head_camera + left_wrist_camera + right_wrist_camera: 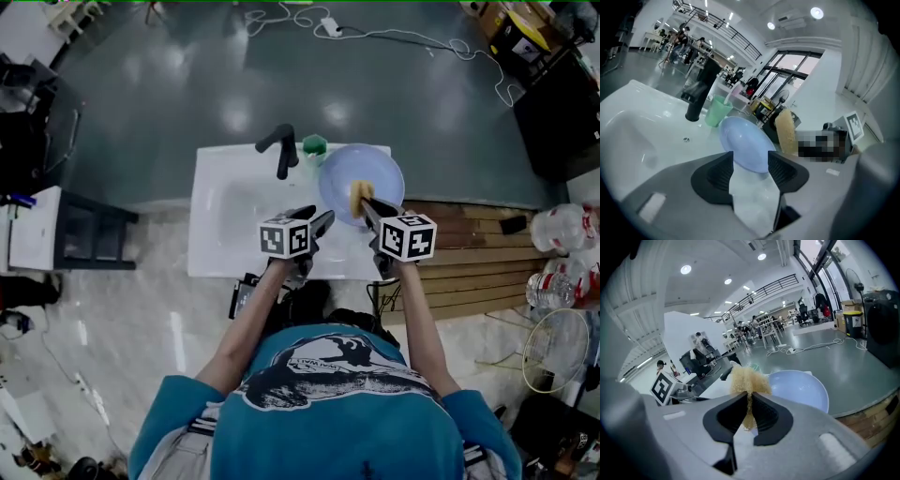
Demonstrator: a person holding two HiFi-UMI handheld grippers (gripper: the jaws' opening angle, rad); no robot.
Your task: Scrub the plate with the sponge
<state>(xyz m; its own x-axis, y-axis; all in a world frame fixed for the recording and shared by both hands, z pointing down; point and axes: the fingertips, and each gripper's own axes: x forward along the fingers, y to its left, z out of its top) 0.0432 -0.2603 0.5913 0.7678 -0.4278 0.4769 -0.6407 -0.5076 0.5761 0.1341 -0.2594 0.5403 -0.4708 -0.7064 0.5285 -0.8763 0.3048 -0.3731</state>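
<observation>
Pale blue plate (347, 173) at the right rear corner of a white sink (225, 206), hollow face up.

Yellow sponge (359, 198) over the near half of the plate, standing on end. Pinched at its waist by the right claw (366, 204). Jaws nearly together and squeezing it thin, with the frizzy top fanning out above the tips. From the right gripper view, plate just behind and right of the sponge. Contact between sponge and plate face not clear from any view.

Left claw (321, 219) just to the near-left of the plate, over the sink's near rim. Jaws spread wide, nothing gripped. From the left gripper view, the plate's near rim showing through the gap, just past the tips. Pads clear of it on both sides.

Green cup (314, 145) just left of the plate's far edge. Black tap (281, 148) next beyond the cup, further left of the plate. Wooden slats (469, 244) to the near-right of the plate, alongside the sink. Clear plastic bottles (562, 225) well to the right of the plate, past the slats. White cable (375, 36) on the grey floor far behind the plate.
</observation>
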